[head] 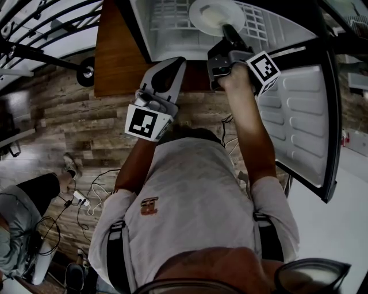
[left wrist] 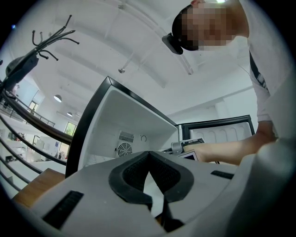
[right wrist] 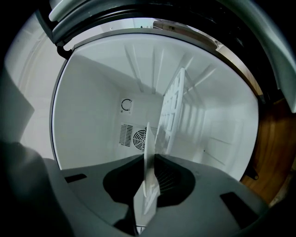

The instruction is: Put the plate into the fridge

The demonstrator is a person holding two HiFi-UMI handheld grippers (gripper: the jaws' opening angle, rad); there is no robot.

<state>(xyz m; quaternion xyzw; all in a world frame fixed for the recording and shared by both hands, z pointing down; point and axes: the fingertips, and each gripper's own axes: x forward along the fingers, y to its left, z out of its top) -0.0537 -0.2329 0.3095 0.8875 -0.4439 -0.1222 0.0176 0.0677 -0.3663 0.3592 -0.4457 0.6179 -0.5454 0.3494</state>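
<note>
Both tools show in the head view, each in one of the person's hands. The right tool (head: 228,33) reaches into the open fridge (head: 150,34) and is clamped on the rim of the white plate (head: 214,14). In the right gripper view its jaws are nearly together, with the plate (right wrist: 148,185) seen edge-on between the dark pads (right wrist: 173,178) and pressed from both sides. The plate lies inside the fridge's white compartment, close alongside the wire shelf (right wrist: 173,106) and about parallel to it; whether it touches the shelf cannot be told. Beyond the plate, a round fan grille (right wrist: 138,137) sits in the back wall. The left tool (head: 174,66) is held back outside the fridge, over the front edge of the wooden desk (head: 112,51) that carries the fridge. In the left gripper view its jaw tips meet and nothing is between them. The fridge door (head: 299,115) stands swung wide open at the right, its ribbed white lining facing the person. A plank floor (head: 75,126) lies below the desk.
</note>
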